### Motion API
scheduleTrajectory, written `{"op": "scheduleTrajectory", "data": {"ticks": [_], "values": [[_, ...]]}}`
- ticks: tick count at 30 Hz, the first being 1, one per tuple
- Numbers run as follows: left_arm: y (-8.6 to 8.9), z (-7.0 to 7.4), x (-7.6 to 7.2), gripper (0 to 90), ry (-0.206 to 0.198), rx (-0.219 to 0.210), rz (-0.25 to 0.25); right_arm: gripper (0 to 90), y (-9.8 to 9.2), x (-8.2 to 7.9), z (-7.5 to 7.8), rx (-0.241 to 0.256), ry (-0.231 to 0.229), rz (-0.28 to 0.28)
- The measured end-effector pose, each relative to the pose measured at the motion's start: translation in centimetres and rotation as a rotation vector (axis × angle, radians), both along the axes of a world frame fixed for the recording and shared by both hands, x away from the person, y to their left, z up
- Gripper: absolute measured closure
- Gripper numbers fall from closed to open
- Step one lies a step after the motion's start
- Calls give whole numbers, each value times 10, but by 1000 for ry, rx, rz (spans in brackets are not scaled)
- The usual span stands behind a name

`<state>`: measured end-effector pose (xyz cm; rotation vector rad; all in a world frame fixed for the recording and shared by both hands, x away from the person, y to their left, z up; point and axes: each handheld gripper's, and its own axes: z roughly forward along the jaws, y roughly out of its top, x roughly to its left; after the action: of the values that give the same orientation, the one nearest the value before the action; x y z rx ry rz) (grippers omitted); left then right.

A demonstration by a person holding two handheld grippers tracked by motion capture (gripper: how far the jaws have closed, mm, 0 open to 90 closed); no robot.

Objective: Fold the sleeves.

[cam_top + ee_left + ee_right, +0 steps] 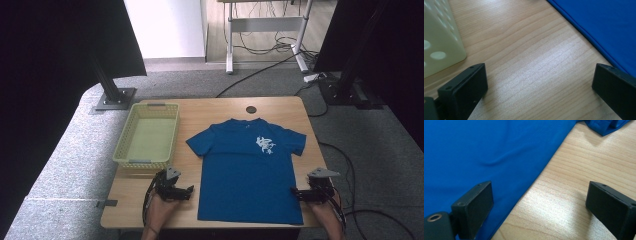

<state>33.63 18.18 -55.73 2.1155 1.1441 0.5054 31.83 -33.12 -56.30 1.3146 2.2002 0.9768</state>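
Blue shirt (248,170) flat at counter (210,112) centre, collar toward 12. Basket (148,136) at 9. Left tool (188,190) at 7, jaws wide apart, empty, just beside hem. Right tool (296,193) at 5, gaping, one jaw over shirt edge.

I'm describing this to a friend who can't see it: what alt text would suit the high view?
A blue T-shirt lies flat on a wooden table, with a pale green basket to its left. At the near edge, a person's hands hold the left gripper and right gripper, both open, either side of the shirt.
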Motion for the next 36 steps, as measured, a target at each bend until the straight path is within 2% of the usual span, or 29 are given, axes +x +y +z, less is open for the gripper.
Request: {"op": "scheduleTrajectory", "data": {"ticks": [9, 12, 22, 36], "values": [[-2, 1, -1, 44, -10, -9, 3, 76, 0, 0, 0, 0, 0, 0], [-4, 2, -1, 50, -3, -15, -9, 77, 0, 0, 0, 1, 0, 0], [-17, 14, 0, 53, -23, -43, -58, 78, 0, 0, 0, 2, 0, 1], [-38, 30, 11, 56, -37, -58, -112, 78, 0, 0, 0, 2, 0, 0]]}}
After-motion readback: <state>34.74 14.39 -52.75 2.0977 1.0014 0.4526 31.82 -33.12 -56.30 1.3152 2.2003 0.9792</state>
